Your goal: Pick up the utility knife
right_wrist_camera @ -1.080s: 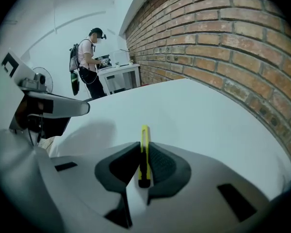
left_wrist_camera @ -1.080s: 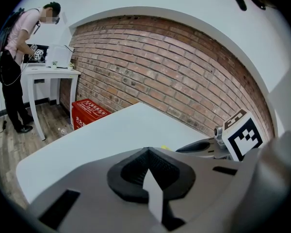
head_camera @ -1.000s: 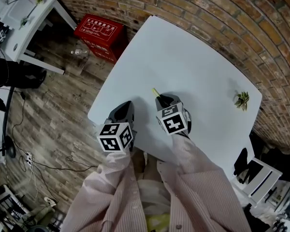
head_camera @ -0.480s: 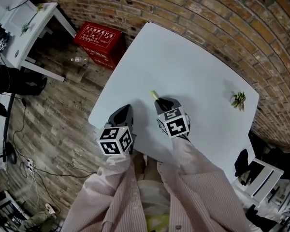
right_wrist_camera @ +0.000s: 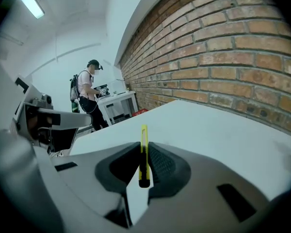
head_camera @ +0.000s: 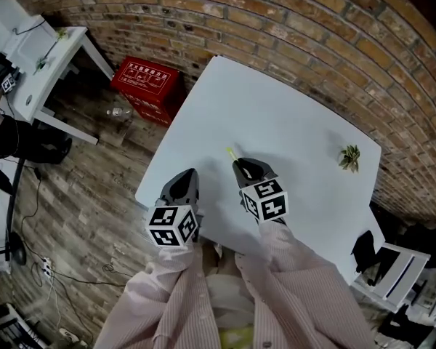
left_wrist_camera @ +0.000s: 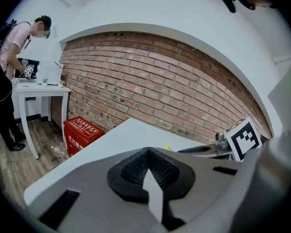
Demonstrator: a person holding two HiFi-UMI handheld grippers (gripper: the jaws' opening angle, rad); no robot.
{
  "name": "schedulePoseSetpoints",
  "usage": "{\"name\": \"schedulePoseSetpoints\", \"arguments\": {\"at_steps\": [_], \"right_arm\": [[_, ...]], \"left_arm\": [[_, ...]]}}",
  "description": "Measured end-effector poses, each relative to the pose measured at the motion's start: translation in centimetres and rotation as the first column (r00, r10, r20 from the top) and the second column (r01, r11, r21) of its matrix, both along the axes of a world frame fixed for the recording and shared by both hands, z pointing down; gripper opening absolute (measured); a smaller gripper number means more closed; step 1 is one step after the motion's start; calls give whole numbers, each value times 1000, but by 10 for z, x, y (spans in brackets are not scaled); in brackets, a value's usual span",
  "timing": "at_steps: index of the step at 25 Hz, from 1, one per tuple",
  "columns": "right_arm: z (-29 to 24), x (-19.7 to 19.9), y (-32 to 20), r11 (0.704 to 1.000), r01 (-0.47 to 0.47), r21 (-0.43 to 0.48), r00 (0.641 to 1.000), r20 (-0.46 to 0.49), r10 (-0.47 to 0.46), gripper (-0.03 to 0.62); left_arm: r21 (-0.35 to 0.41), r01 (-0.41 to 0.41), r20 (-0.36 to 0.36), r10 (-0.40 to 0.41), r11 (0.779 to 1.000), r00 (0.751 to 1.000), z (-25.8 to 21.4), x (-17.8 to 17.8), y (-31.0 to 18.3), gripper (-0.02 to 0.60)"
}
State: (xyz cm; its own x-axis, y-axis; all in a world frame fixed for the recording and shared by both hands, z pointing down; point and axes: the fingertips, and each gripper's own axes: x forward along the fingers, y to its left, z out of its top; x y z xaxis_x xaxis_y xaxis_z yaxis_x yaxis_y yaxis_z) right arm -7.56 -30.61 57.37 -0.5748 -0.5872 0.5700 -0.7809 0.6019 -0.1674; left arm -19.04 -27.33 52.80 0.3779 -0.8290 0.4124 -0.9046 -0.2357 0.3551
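right gripper [head_camera: 241, 168] pinches utility knife [right_wrist_camera: 144, 147], seemingly lifted higher | left gripper [left_wrist_camera: 146, 155] pressed together

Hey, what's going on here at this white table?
A person holds a two-jaw gripper in each hand over a white table. The right gripper is clamped on a slim yellow utility knife, seemingly clear of the tabletop. The left gripper is shut and empty beside it. A small green sprig lies near the table's far corner.

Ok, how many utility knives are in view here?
1. The yellow utility knife is clamped between the jaws of the right gripper, over the white table. No other shows, though the person's sleeves cover part of the table's near edge.
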Motion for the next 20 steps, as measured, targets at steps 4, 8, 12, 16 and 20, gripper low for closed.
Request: {"name": "schedulePoseSetpoints", "arguments": {"at_steps": [4, 8, 12, 16, 20], "right_arm": [[-18, 2, 1, 999, -22, 40, 998, 61, 19, 52], [-37, 4, 2, 996, -47, 81, 992, 117, 37, 52], [-58, 8, 4, 990, -68, 123, 985, 166, 47, 52], [-78, 11, 6, 981, -95, 169, 975, 213, 58, 52], [-98, 14, 9, 970, -124, 209, 965, 255, 68, 52]], "left_arm": [[41, -11, -3, 11, 999, 1000, -14, 0, 0, -9], [80, -24, -3, 24, 996, 1000, -28, -1, 0, -9], [118, -34, -1, 34, 992, 999, -42, -2, -1, -9], [165, -48, 13, 47, 985, 999, -58, -3, -1, -8], [212, -78, 64, 66, 974, 996, -74, -6, -1, -8]]}}
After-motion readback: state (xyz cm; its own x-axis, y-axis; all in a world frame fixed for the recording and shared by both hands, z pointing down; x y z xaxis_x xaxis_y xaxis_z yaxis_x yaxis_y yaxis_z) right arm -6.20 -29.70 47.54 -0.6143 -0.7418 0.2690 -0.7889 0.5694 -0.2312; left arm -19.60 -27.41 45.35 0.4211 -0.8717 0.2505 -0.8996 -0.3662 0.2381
